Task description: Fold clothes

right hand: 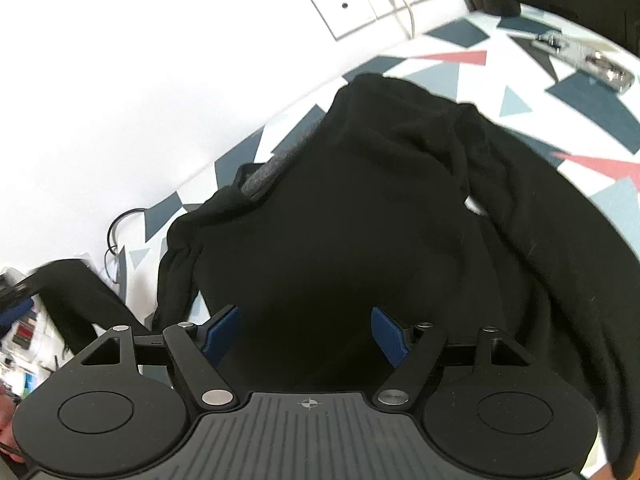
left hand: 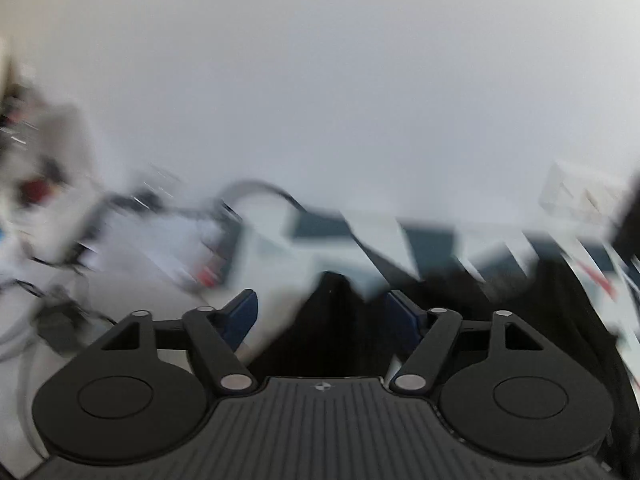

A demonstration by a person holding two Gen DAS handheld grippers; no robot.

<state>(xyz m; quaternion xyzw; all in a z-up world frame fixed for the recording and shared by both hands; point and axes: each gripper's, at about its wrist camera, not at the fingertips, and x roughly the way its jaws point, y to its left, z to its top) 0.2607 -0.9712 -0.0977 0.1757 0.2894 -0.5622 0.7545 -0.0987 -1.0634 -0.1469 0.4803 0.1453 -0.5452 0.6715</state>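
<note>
A black garment [right hand: 360, 220] lies crumpled on the patterned tablecloth [right hand: 592, 104], with a strip of grey lining [right hand: 276, 168] showing at its far left edge. My right gripper [right hand: 306, 334] hovers over the near part of it, open, blue pads [right hand: 222, 334] wide apart and not pressing the cloth. The left wrist view is heavily smeared. There my left gripper [left hand: 322, 316] is open too, with the black garment [left hand: 352, 328] lying below and ahead of it and nothing pinched between its pads [left hand: 240, 316].
A white wall with sockets [right hand: 380, 0] rises behind the table. A shiny metal tool [right hand: 588, 60] lies at the far right. A cable loop [right hand: 116, 232] hangs at the left edge, and blurred clutter [left hand: 52, 200] sits left of the table.
</note>
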